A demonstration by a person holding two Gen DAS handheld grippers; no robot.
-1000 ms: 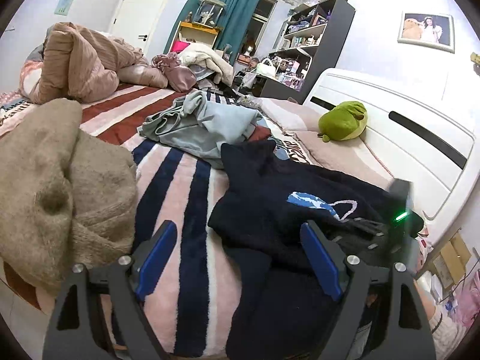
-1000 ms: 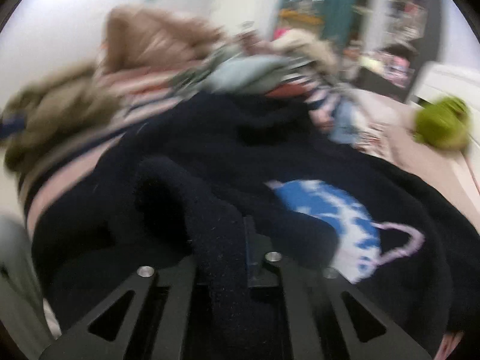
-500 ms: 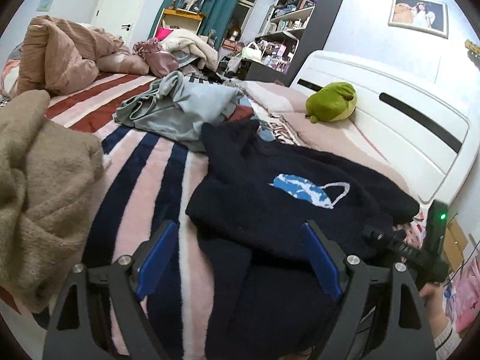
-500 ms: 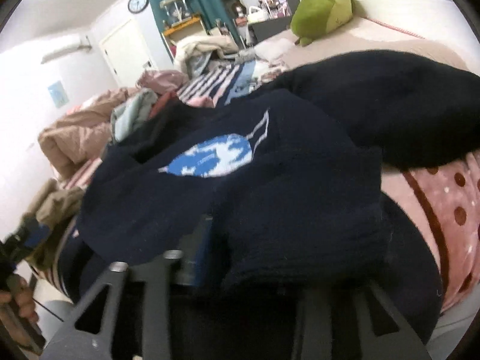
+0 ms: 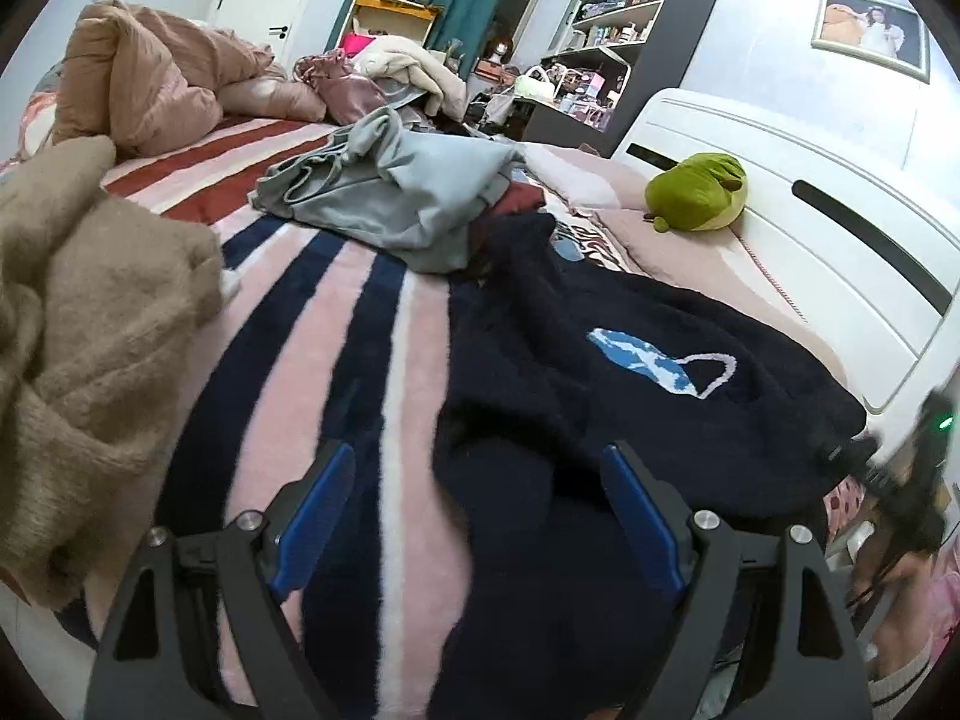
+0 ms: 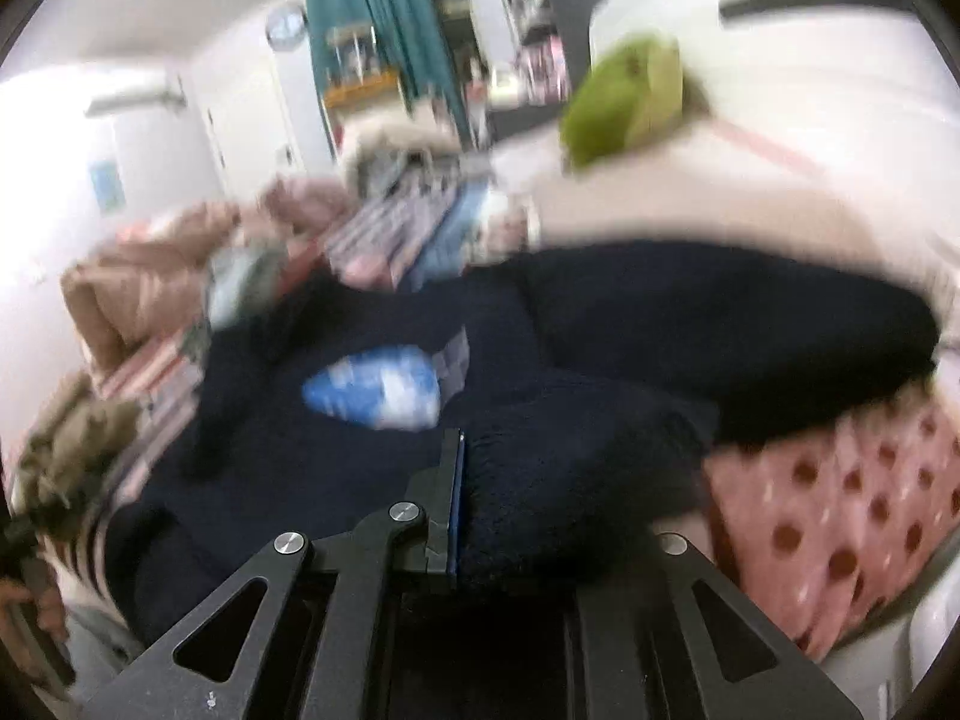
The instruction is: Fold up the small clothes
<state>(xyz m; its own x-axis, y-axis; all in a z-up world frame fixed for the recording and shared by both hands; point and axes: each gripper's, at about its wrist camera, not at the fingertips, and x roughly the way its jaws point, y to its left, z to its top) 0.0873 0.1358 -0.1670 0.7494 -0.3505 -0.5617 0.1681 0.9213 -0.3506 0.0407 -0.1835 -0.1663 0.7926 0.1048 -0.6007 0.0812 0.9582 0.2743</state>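
So far the folding has barely begun, judging by how things lie. The dark navy fleece sweater with a blue-and-white motif (image 5: 630, 396) is spread loosely across the bed with the pink, navy and red striped blanket (image 5: 336, 324), its front up and its body rumpled, with no crisp fold line anywhere.

The right hand-held gripper (image 6: 480, 504) is clamped on a thick bunch of the sweater's fabric at the side nearest the pink polka-dot sheet (image 6: 840, 510); that view is blurred, so which part of the garment it holds is hard to tell. The left hand-held gripper (image 5: 474, 516) hangs over the sweater's near edge with its blue-padded jaws wide apart and nothing between them.

What is left looks like nearly everything: bringing the sleeves in, doubling the body over, and setting the sweater aside. Other garments also wait unfolded: a crumpled pale grey-blue garment (image 5: 396, 198) beyond the sweater and a fuzzy tan knit heap (image 5: 90, 324) at the left. A green plush toy (image 5: 699, 192) rests by the white headboard (image 5: 810, 222).
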